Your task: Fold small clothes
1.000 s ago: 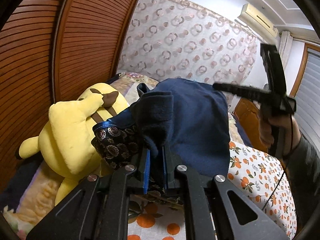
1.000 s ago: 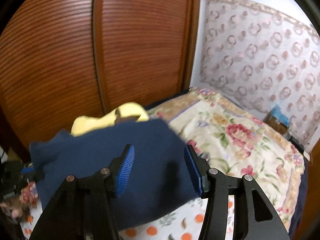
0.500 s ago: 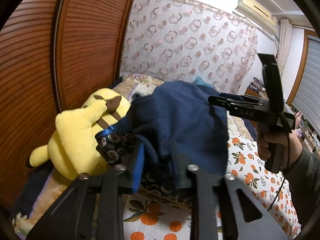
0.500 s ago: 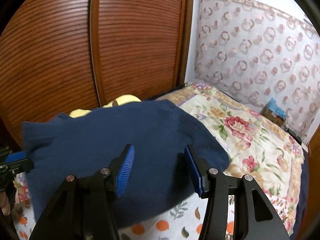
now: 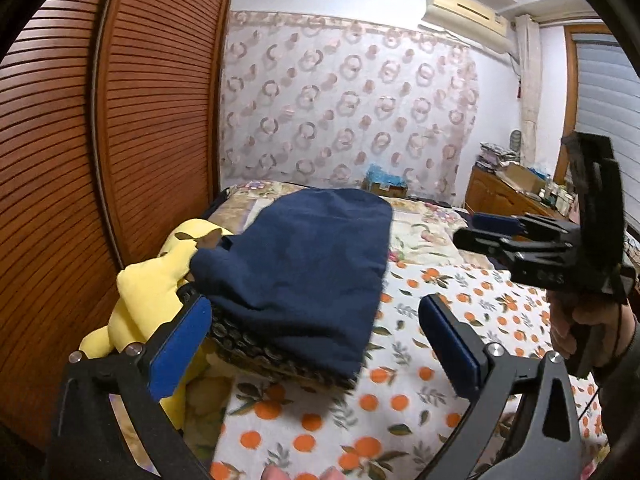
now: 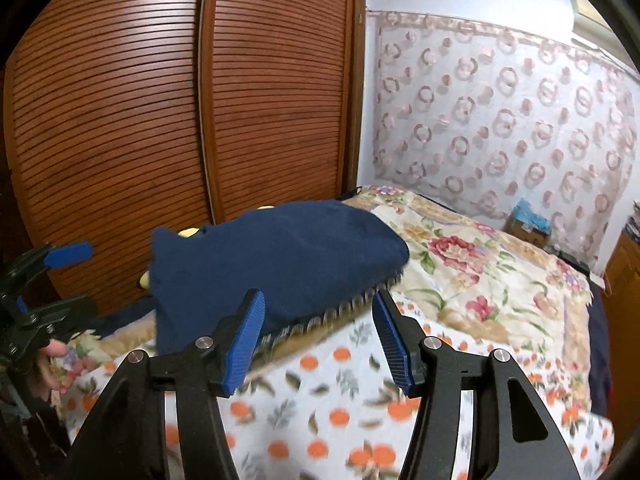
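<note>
- On the bed (image 5: 460, 300), whose cover is printed with oranges near the cameras and with big flowers farther back, a folded navy garment (image 5: 312, 272) lies on top of a dark patterned cloth (image 5: 256, 354); only the edge of that cloth shows beneath it.
- At about 9 o'clock of the garment in the left wrist view, a yellow plush toy (image 5: 148, 292) lies against the garment's left edge, partly covered by it, and beside the brown slatted wardrobe doors (image 5: 120, 140).
- Left tool (image 5: 316, 344): its jaws are opening and already stand very wide. The near corner of the navy garment lies between the blue pads, but neither pad presses on it, so nothing is held.
- Right tool (image 6: 320, 336): its jaws are opening too, about half spread, with the near edge of the garment and the patterned cloth seen in the gap beyond the tips; no grip on either.
- At 3 o'clock in the left wrist view, the right tool is seen from the side, with a hand (image 5: 576, 320) on its handle.
</note>
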`<control>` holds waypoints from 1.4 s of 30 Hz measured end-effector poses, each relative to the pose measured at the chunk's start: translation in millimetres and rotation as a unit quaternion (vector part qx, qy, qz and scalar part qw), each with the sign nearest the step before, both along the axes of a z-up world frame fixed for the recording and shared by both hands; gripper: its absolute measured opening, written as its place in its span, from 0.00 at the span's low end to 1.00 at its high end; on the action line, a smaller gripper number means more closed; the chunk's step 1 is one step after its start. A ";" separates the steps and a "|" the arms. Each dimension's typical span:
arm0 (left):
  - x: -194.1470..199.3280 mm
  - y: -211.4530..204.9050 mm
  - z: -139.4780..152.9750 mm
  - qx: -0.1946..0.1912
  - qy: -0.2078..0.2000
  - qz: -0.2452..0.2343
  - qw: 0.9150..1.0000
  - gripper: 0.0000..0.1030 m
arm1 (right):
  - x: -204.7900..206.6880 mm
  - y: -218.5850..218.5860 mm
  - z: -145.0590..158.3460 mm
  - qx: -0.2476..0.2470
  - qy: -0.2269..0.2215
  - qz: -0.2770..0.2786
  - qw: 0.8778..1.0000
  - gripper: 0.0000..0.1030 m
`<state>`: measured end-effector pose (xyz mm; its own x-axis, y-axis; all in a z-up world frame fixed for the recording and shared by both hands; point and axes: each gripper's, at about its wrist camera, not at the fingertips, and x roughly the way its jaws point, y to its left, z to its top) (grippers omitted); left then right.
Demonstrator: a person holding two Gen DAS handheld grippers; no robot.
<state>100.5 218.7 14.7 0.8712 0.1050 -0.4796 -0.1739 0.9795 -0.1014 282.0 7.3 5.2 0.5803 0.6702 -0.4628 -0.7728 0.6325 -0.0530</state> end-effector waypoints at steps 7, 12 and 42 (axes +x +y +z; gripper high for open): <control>-14.1 -29.0 -2.9 0.004 0.007 -0.031 0.999 1.00 | -48.3 -37.9 -4.8 0.013 0.007 -0.032 0.999 0.79; -18.3 -58.8 -8.3 0.021 0.020 -0.052 0.998 1.00 | -77.9 -61.8 -7.4 0.014 0.005 -0.065 0.998 0.79; -48.8 -187.8 50.6 0.020 -0.022 -0.138 0.990 1.00 | -243.0 -148.9 37.5 0.082 -0.020 -0.244 0.966 0.85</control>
<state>51.7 30.9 65.3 0.8897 -0.1210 -0.4402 0.1037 0.9926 -0.0632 38.9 -141.6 42.7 0.8613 0.3735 -0.3444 -0.3790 0.9238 0.0541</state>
